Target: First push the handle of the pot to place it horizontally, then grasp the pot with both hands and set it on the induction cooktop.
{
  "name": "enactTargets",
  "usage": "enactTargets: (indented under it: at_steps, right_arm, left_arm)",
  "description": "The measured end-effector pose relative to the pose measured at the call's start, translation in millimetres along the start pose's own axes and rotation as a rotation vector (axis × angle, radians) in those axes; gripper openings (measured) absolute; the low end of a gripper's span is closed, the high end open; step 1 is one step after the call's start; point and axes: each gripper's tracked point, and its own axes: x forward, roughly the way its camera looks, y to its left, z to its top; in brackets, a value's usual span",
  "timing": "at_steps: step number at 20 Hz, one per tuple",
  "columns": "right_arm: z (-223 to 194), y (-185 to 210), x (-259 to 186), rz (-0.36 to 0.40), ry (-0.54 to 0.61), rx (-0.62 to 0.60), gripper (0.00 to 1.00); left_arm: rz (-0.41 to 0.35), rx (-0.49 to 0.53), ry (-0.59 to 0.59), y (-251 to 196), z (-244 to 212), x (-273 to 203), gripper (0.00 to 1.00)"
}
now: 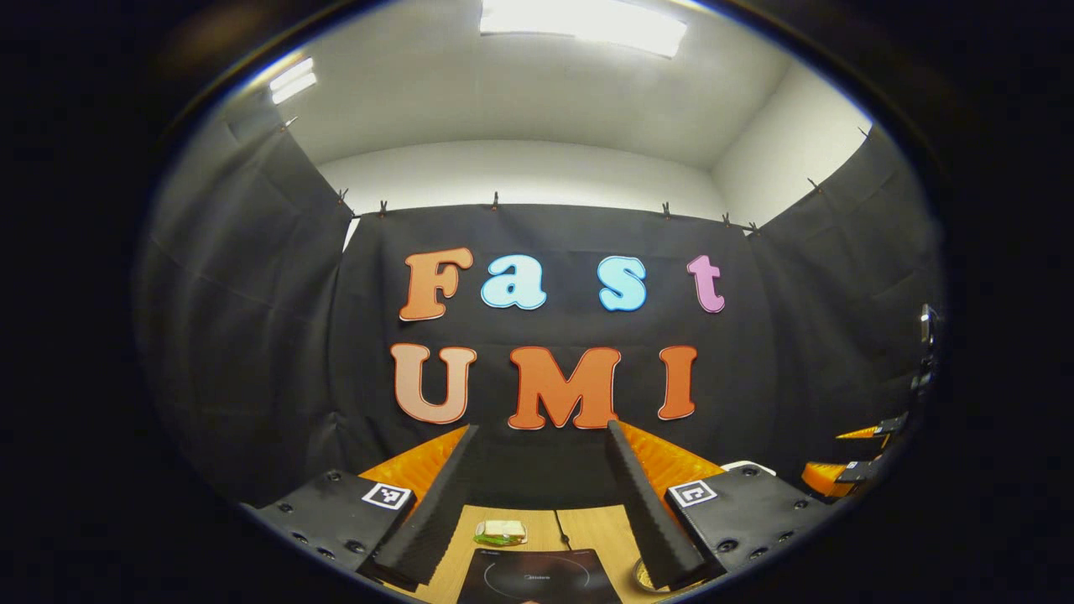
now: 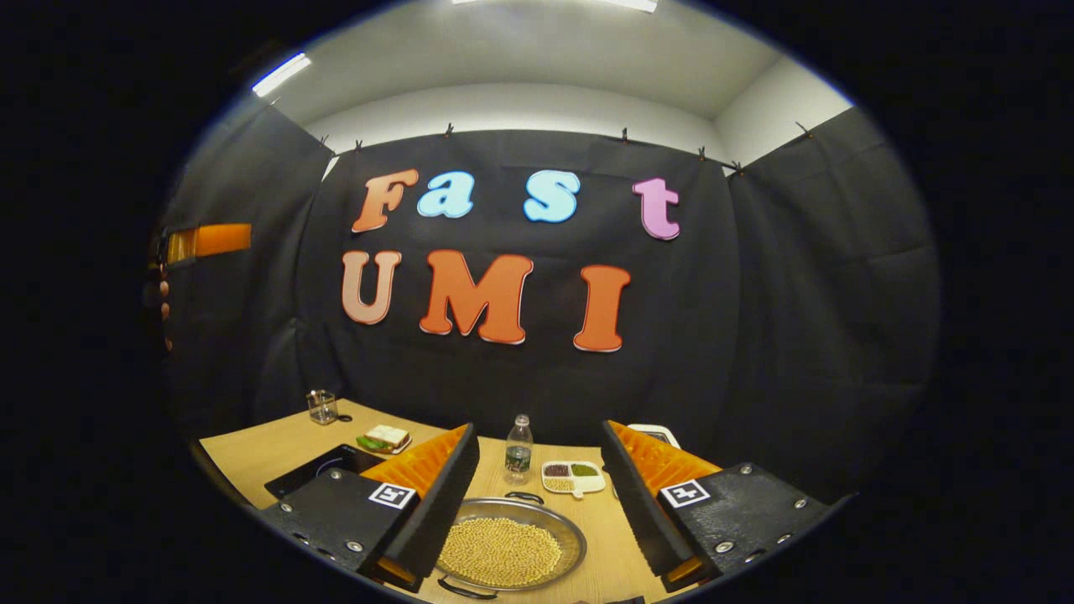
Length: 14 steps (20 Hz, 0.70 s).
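Both hand-held grippers, left [image 1: 541, 495] and right [image 2: 537, 495], gape wide, empty. Bean-filled pot [image 2: 503, 549] may spill if handle [image 2: 463, 590] is shoved hard.

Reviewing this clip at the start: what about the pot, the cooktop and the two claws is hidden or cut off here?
- Round metal pot of yellow beans, right gripper view: its near rim and handle are cut by the lower edge and the right claw; handle direction unclear.
- Flat black induction cooktop, left gripper view: the front is cut off below, sides hidden behind the open left claw.
- Small divided white dish, right gripper view: contents too small to identify.
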Motion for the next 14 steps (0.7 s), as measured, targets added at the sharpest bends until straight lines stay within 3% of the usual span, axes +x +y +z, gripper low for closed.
enactTargets:
  at_steps: [5, 7, 14]
  right_arm:
    - [-81, 37, 16, 0.138, 0.231, 0.032, 0.83]
    - [-109, 55, 14, 0.199, 0.314, 0.06, 0.76]
    - [-194, 108, -4, 0.382, 0.578, 0.092, 0.3]
  left_arm:
    - [0.015, 0.027, 0.044, 1, -18, 7, 0.98]
    - [0.024, 0.041, 0.072, 3, -27, 7, 0.98]
    - [0.0, 0.053, 0.143, -7, -37, 7, 0.96]
